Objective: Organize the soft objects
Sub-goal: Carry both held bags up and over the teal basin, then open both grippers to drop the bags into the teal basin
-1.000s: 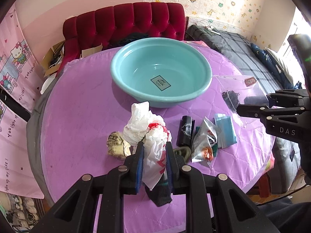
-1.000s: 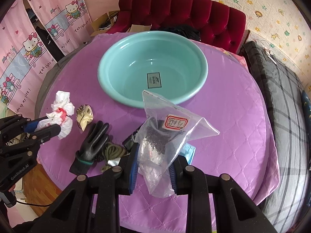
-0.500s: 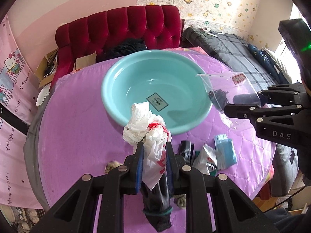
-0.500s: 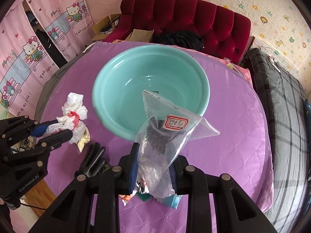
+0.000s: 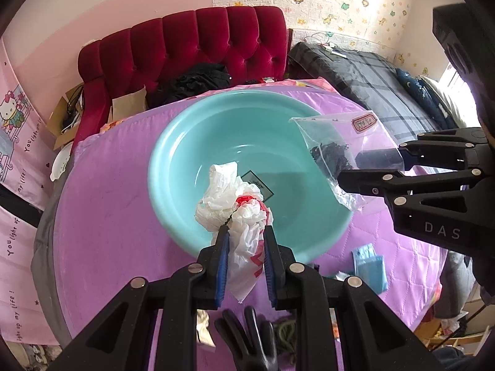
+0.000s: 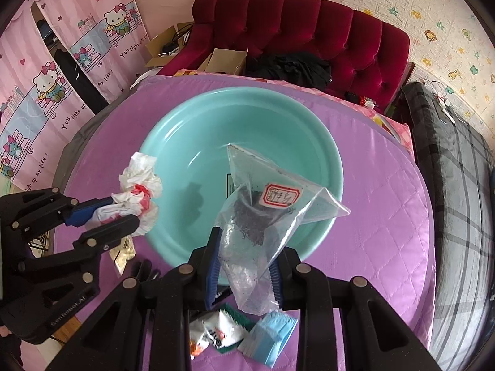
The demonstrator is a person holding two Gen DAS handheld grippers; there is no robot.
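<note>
A: Item one, white plastic bag [image 5: 238,204], crumpled, red print. Location?

B: Pinched by its lower tail in the left gripper [image 5: 246,247], hanging over the 6 o'clock rim of the teal basin [image 5: 173,142]. Jaws pressed tight on the film.

A: Handling?

B: By the look of it very light, limp and a little slippery. It should hold best where the folds bunch thick; a single loose layer may slide out.

A: Item two?

B: Clear zip bag [image 6: 263,216], red-framed label, dark loose grains inside. Clamped at its lower half in the right gripper [image 6: 244,266], jaws closed on the plastic, over the basin's 5 o'clock rim in the right wrist view.

A: Handling?

B: Soft film, and the contents probably shift, so the weight sits low. Grip above the grains, or across them, not on the empty corner.

A: Remaining on the purple quilted table [image 6: 386,232]?

B: Black glove [image 5: 247,340], blue packet [image 6: 269,337] and snack wrapper [image 6: 216,330], all near 6 o'clock, outside the basin.
</note>
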